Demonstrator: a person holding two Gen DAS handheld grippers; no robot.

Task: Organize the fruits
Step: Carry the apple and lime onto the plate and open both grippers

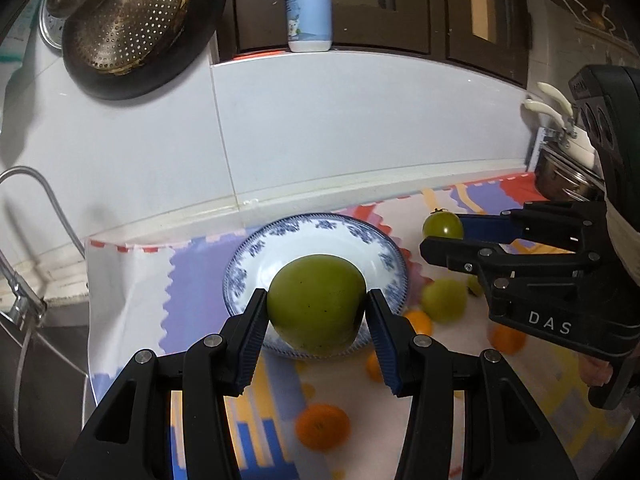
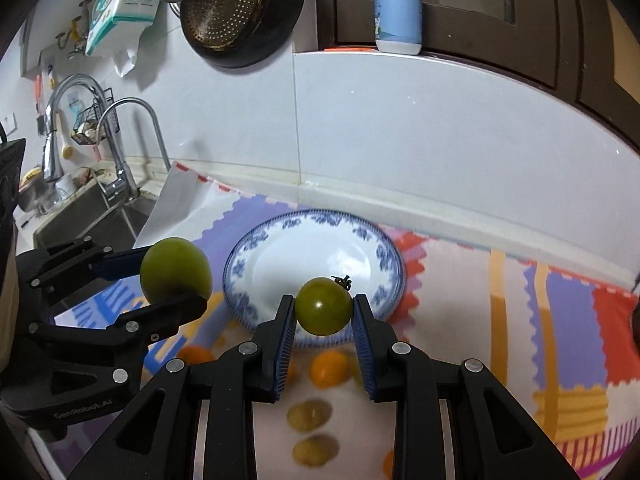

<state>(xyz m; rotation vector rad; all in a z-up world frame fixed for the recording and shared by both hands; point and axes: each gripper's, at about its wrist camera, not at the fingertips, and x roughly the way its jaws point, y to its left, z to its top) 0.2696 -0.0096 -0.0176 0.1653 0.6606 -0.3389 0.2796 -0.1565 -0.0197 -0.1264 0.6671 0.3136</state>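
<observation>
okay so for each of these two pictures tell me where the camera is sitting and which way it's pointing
Left wrist: sits on the left gripper, facing the wall across the blue-patterned plate; its fingers clamp a large green fruit, and the right gripper enters from the right.
Right wrist: sits on the right gripper, facing the same plate; it clamps a small green tomato, left gripper at left.
Shared: plate, both fruits, bottle, colander.

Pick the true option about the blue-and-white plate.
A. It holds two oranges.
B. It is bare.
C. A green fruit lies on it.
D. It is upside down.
B. The blue-and-white plate shows only bare white; both green fruits hang clamped in the claws above it.
</observation>
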